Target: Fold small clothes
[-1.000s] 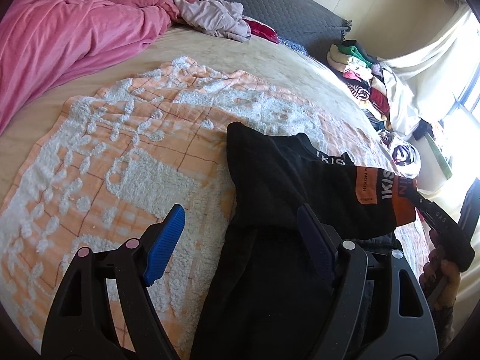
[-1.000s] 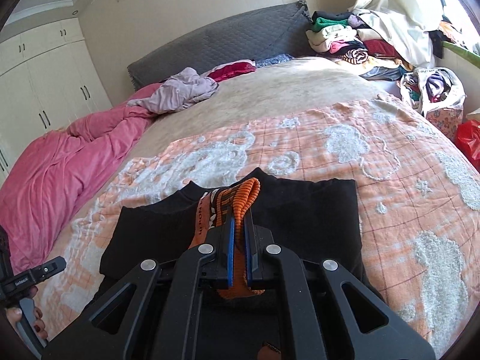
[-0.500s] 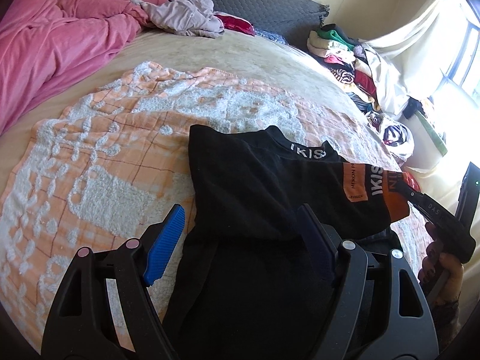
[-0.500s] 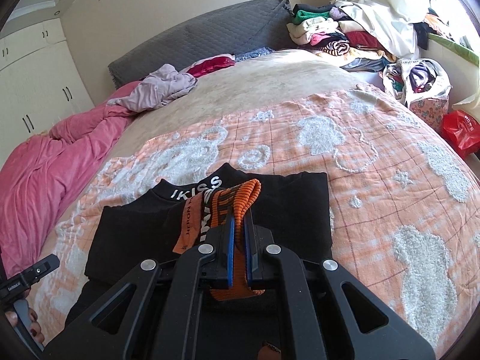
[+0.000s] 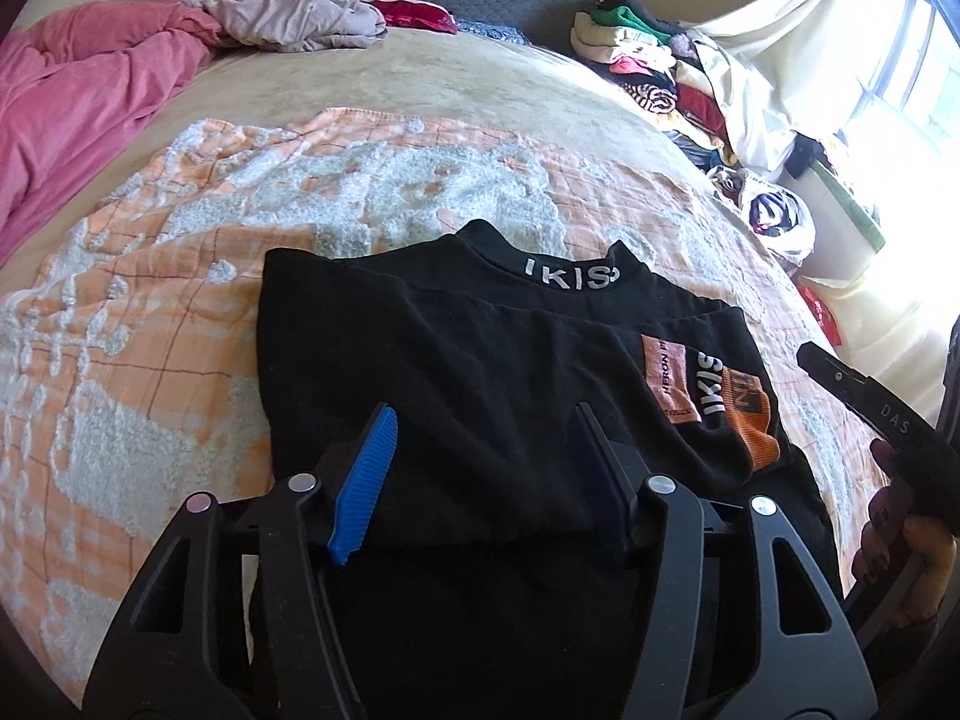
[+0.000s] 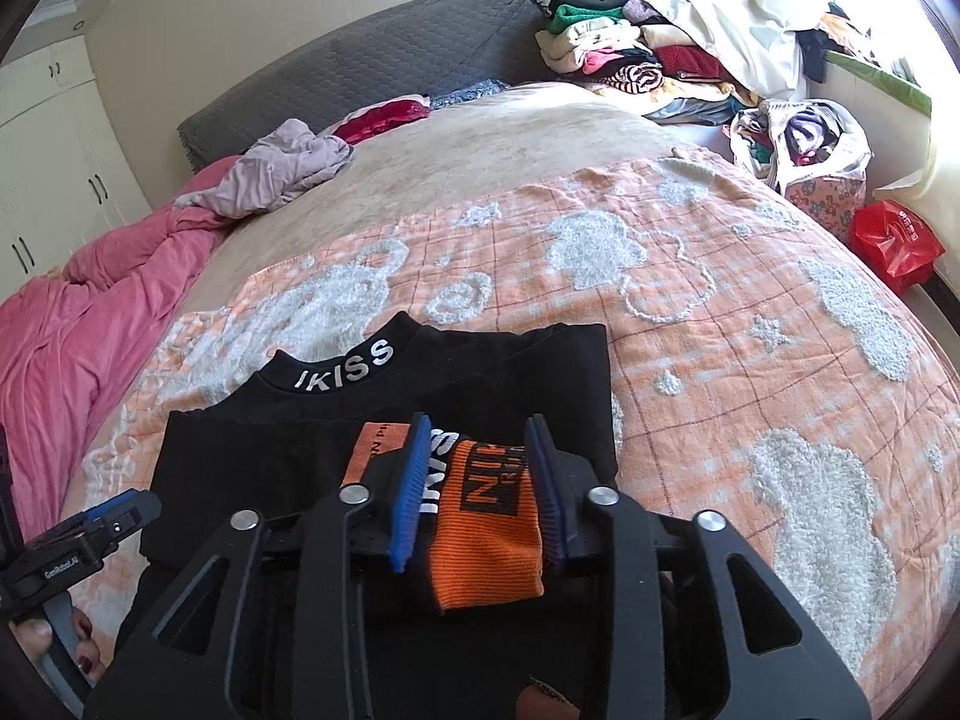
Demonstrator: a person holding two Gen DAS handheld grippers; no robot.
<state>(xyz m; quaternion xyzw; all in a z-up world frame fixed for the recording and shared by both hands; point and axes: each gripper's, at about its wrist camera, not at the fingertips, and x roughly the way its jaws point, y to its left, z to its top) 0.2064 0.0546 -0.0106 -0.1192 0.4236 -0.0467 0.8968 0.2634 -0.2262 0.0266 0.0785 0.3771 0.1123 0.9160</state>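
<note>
**A:** Start nearest you. What's between your fingers?

**B:** On my right gripper [image 6: 477,495], the orange cuff [image 6: 489,540] of the folded sleeve lies flat between the blue pads, which stand apart on either side of it and are opening. I judge I've let it go; the pads don't look pressed on it. My left gripper [image 5: 480,474] hangs over the near middle of the black top [image 5: 456,384], jaws apart but closing, with only flat cloth below them and nothing pinched.

**A:** And where does the top lie from there?

**B:** Straight ahead of both grippers, on the orange blanket [image 6: 750,360]. Its long axis runs away from me: hem end under my grippers, collar [image 5: 570,273] at the far end with its white lettering. The sleeve crosses the body sideways, cuff ending toward my right.

**A:** So which hand is nearer to what matters next?

**B:** If the next fold carries the hem up to the collar, as I judge it will, both hands are already at the near end. The left sits over the body's middle-left, the right over the cuff side. The fold would go along that long axis, away from me.

**A:** Anything beyond?

**B:** Bare blanket past the collar, then the bed, a pink quilt [image 5: 84,84] far left, and a pile of clothes [image 6: 618,54] far right, well apart.
</note>
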